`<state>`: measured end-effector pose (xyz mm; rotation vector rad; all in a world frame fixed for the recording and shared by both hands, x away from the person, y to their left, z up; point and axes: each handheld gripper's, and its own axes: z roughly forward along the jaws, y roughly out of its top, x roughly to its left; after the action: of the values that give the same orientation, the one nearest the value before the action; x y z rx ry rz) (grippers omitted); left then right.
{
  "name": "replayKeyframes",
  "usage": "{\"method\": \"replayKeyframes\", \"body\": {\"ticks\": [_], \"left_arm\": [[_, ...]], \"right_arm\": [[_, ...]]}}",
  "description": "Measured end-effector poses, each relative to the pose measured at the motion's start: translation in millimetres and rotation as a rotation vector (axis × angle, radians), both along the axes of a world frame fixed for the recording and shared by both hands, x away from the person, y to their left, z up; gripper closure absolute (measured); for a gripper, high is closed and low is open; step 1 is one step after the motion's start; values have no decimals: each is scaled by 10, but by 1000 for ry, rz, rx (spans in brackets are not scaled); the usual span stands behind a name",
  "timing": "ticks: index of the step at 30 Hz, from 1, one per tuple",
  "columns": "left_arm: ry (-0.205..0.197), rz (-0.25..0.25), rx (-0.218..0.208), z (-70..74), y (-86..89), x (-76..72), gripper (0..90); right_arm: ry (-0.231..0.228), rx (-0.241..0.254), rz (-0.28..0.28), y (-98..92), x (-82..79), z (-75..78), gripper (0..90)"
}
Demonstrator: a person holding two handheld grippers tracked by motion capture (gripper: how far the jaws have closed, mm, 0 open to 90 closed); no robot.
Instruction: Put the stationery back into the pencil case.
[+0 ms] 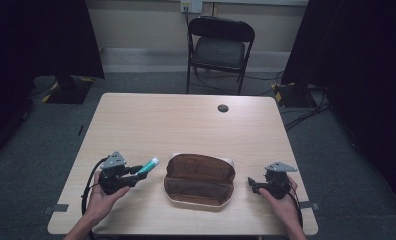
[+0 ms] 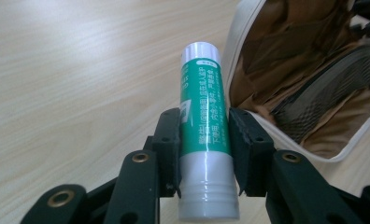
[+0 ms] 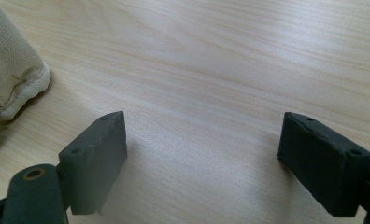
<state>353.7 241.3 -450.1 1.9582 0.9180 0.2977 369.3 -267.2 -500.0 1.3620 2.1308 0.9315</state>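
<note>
Jaws of the left gripper pinch a green-and-white tube round its middle, the pads pressed flat on either side of the printed label, its white cap pointing away from the hand. Seen from the high view, the tube hangs clear of the counter, just beside the left end of an open pouch whose brown lining faces up. Across the pouch, the right gripper rests low near its right end, jaws spread wide with nothing but bare wood between them. By the look of it the tube is on its way into the pouch: the next move calls for carrying it over the pale rim, lowering it onto the lining and only then letting go, while the free gripper could steady the pouch.
</note>
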Motion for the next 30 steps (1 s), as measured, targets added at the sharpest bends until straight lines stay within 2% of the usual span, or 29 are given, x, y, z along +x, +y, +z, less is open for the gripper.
{"method": "replayKeyframes", "body": {"ticks": [3, 6, 9, 14, 17, 21, 22, 24, 27, 28, 29, 30], "left_arm": [[-18, -3, -23, 57, -1, -31, 657], [-36, -24, -35, 134, -81, -86, 658], [-40, -41, -40, 164, -140, -108, 657], [-76, -95, -31, 315, -324, -138, 657], [-87, -119, -35, 351, -390, -127, 657], [-90, -163, -4, 381, -579, -123, 657], [-80, -181, -3, 390, -680, -109, 657], [-84, -191, 6, 397, -729, -97, 656], [-91, -215, 4, 432, -864, -73, 656], [-105, -228, 11, 444, -951, -65, 657], [-105, -228, 11, 444, -951, -65, 657], [-103, -240, 4, 444, -1024, -45, 657]], "right_arm": [[1, 0, -1, 0, -1, 0, 145], [0, 0, 0, 0, 0, 0, 145], [0, 1, 0, 1, 0, 0, 145], [1, 0, -2, 0, -1, 0, 145], [1, 0, -1, 0, -1, 0, 145], [0, 0, 0, 0, 0, 0, 145], [-1, -1, 0, 0, 1, 0, 145], [1, 0, -1, 1, -1, 0, 145], [2, 1, 0, 1, 1, 1, 145], [0, -1, -1, 2, 5, 0, 145], [0, -1, -1, 2, 5, 0, 145], [0, -2, -1, 2, 6, 0, 145]]}}
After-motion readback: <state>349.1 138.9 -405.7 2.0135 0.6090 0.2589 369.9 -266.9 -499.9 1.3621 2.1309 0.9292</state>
